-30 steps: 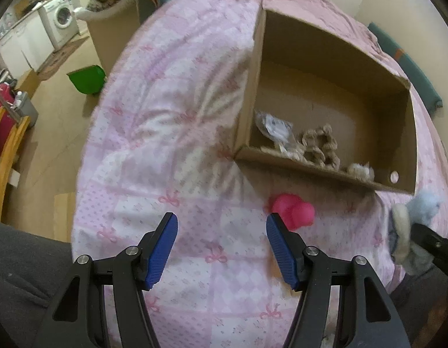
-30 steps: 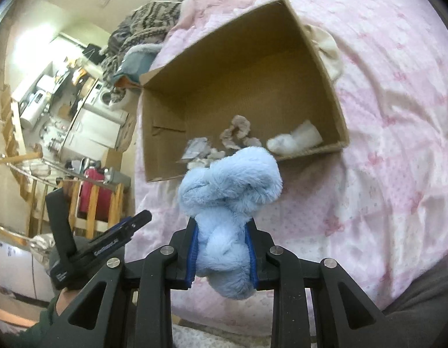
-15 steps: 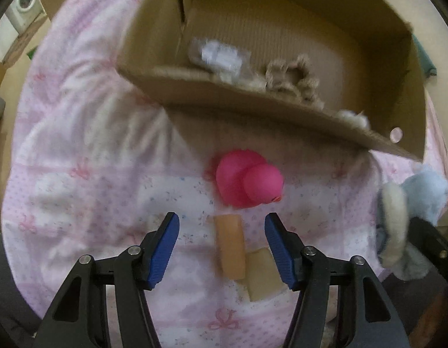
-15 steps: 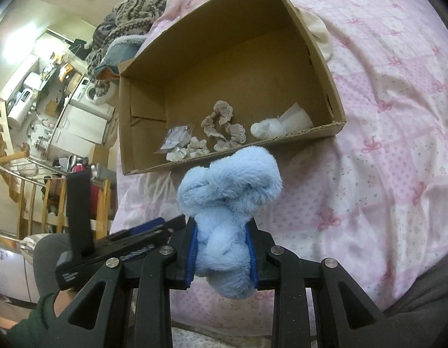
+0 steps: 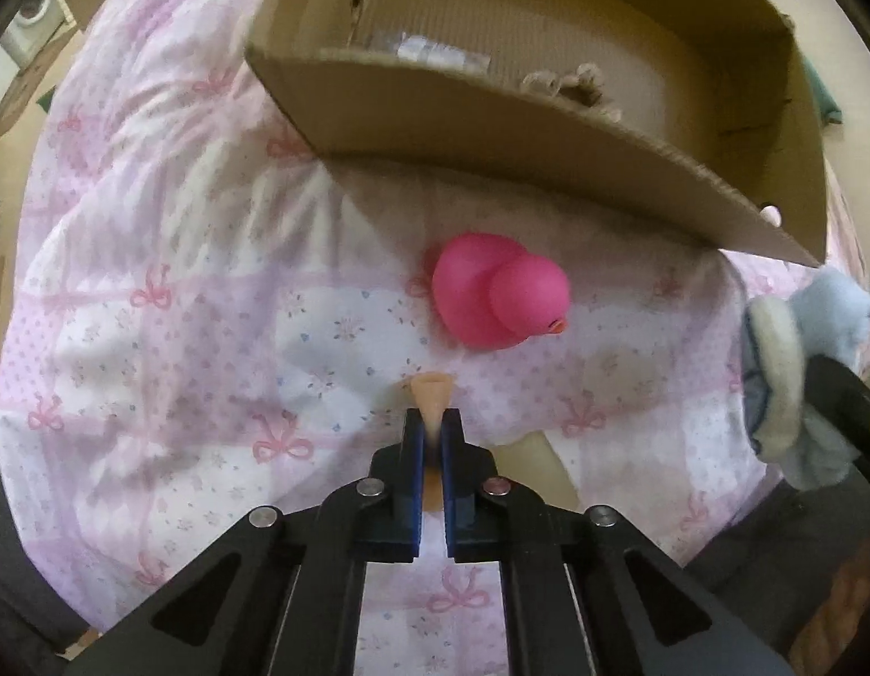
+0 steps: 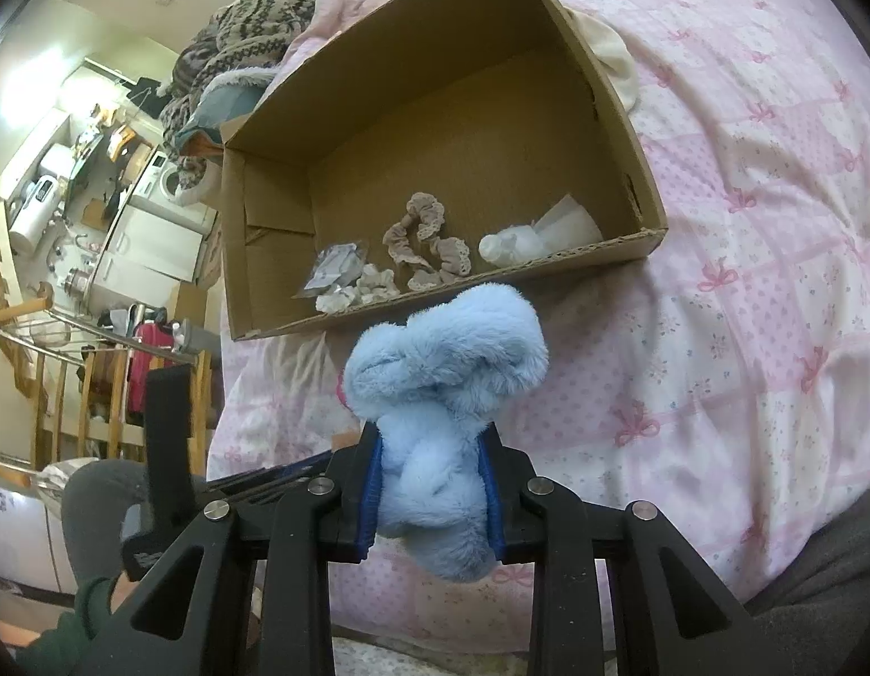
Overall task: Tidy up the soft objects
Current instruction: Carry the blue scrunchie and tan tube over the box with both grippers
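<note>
Your left gripper (image 5: 433,432) jaws just clamped the orange sponge (image 5: 432,394); right gripper (image 6: 433,498) grips the blue plush (image 6: 443,388); box (image 6: 632,242) both next

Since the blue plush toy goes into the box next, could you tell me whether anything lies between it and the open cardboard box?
Nothing visible does. The blue plush toy, clamped in the right hand-held gripper, sits just short of the cardboard box; only the box's low front wall must be cleared, and the floor behind it has bare space.
</note>
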A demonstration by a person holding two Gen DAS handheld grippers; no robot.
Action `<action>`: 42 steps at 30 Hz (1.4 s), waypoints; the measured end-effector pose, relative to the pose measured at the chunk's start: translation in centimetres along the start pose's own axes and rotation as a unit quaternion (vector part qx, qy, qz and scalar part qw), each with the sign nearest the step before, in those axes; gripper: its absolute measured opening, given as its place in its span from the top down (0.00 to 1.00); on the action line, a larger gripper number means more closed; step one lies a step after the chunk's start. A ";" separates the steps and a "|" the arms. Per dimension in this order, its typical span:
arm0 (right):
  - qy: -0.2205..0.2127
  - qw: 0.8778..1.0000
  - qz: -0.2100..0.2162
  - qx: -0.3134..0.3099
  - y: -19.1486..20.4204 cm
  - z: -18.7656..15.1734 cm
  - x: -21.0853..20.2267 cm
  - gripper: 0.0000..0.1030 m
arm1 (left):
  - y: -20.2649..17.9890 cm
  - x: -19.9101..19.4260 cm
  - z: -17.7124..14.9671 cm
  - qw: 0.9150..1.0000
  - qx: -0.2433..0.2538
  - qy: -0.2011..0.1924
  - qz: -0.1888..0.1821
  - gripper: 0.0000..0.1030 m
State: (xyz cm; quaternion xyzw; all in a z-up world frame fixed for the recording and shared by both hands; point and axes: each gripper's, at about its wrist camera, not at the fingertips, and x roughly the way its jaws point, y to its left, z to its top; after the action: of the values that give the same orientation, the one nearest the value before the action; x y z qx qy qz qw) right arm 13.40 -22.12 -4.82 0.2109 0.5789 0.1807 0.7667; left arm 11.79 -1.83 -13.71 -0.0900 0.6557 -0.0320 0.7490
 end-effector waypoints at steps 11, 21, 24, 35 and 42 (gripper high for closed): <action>0.000 1.000 -0.007 -0.005 0.2 -0.1 0.0 0.70 | 2.1 -4.0 -0.6 0.997 -0.014 -0.062 0.038 0.96; -0.003 1.000 -0.008 -0.014 0.4 -0.3 -0.2 0.70 | 3.5 -4.7 0.3 0.996 -0.019 -0.073 0.057 0.96; -0.003 1.000 -0.007 -0.014 0.4 -0.3 -0.2 0.70 | 3.5 -4.6 0.3 0.995 -0.022 -0.073 0.060 0.96; -0.010 1.000 0.006 -0.020 0.6 -0.3 -0.7 0.70 | 3.2 -4.5 0.5 0.993 -0.025 -0.088 0.077 0.96; -0.019 0.999 0.024 -0.031 1.0 -0.5 -1.3 0.70 | 3.1 -5.7 0.5 0.988 -0.020 -0.119 0.092 0.96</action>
State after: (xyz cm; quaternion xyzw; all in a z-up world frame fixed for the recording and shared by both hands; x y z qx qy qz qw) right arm 12.56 -21.90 -3.29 0.2043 0.5532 0.2123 0.7792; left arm 11.31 2.19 -8.61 -0.0477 0.5682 0.0612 0.8192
